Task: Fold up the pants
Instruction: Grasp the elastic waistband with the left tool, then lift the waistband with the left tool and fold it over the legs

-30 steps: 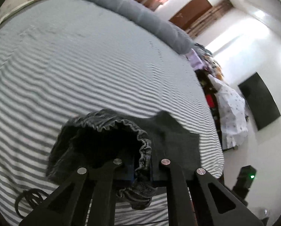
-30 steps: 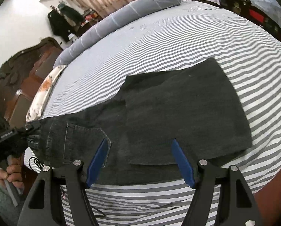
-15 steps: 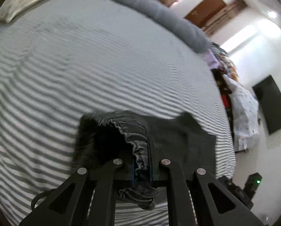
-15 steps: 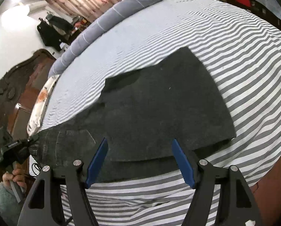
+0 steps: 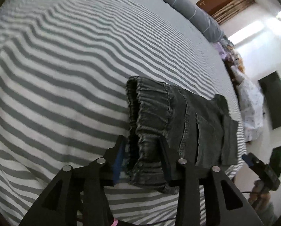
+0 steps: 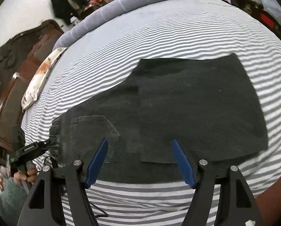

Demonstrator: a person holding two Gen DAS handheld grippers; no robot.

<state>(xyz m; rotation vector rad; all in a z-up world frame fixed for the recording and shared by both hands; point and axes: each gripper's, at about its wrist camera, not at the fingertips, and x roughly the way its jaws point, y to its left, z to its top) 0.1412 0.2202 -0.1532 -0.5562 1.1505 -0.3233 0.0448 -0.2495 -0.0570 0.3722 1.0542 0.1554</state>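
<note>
Dark grey denim pants [image 6: 187, 103] lie flat on the striped bed sheet [image 6: 178, 33], the legs folded back over the seat. The elastic waistband [image 5: 149, 116] rests on the sheet between the fingers of my left gripper [image 5: 142, 156]. Its jaws are opening and the pads no longer pinch the cloth. The right wrist view shows that same left gripper [image 6: 50, 142] at the waist end. My right gripper [image 6: 140, 160] stands open just above the pants' near edge, nothing between its blue pads [image 6: 98, 160]. In the left wrist view its tip [image 5: 250, 160] shows past the folded end.
A long grey bolster [image 6: 131, 1] runs along the far side of the bed. A patterned pillow [image 6: 40, 75] lies by the dark wooden headboard [image 6: 12, 75]. A black cable [image 6: 95, 207] trails over the near edge. A cluttered shelf [image 5: 238, 71] stands past the foot.
My left gripper came down to the bed with the waistband and its jaws have parted. The bunched waist now lies spread flat. The right gripper shifted sideways a little and stayed open.
</note>
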